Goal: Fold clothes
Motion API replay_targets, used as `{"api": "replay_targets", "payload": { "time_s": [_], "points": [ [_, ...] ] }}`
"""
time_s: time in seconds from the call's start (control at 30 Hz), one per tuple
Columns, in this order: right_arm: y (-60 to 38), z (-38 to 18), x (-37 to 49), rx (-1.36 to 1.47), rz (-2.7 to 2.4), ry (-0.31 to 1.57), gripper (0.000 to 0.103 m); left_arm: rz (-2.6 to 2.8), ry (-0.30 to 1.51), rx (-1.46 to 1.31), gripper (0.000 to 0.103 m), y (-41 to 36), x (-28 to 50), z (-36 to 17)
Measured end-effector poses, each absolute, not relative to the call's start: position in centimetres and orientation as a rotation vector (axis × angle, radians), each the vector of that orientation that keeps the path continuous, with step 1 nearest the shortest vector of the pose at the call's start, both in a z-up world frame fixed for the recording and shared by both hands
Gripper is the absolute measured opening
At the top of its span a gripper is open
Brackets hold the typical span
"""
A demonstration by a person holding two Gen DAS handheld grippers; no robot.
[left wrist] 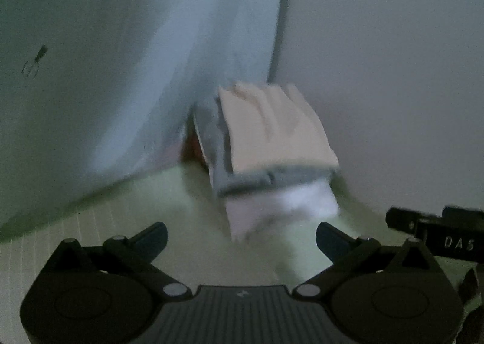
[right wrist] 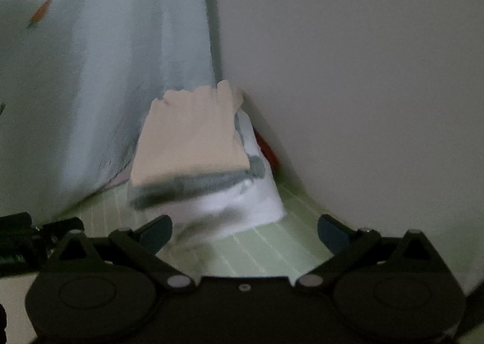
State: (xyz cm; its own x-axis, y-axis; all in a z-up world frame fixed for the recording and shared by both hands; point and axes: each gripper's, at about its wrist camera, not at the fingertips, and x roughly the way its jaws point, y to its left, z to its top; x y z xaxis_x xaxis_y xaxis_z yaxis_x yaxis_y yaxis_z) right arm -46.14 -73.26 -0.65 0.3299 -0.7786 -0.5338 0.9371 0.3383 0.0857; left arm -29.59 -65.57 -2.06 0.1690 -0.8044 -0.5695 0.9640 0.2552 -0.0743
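1. The left gripper [left wrist: 242, 241] stood with jaws spread wide, nothing between them.
2. The right gripper [right wrist: 244, 233] likewise gaped empty.
3. The stack of folded clothes [left wrist: 272, 156] sat just ahead on the green mat [left wrist: 121, 223], in the wall corner.

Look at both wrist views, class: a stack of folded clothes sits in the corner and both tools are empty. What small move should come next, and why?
Probably draw both tools back from the stack of folded clothes toward another garment. The left tool and right tool stand open and empty, and the peach piece already lies folded on top, so nothing here seems left to fold.
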Motion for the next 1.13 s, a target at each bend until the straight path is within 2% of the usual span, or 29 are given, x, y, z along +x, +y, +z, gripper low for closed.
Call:
{"api": "replay_targets", "payload": {
  "time_s": [0.1, 0.43, 1.13],
  "points": [
    [-70.1, -1.0, -47.6, 0.411, -1.177, 0.448, 0.103, -1.319, 0.599, 0.365, 0.103, -63.0, -30.5, -2.8],
    [-63.6, -2.2, -50.8, 0.473, -1.203, 0.435, 0.103, -1.374, 0.511, 0.428, 0.103, -57.2, -33.6, -2.0],
    [-62.5, -2.2, -52.6, 0.46, -1.215, 0.419, 0.103, -1.409, 0.487, 0.43, 0.103, -57.2, -35.1, -1.5]
  ]
}}
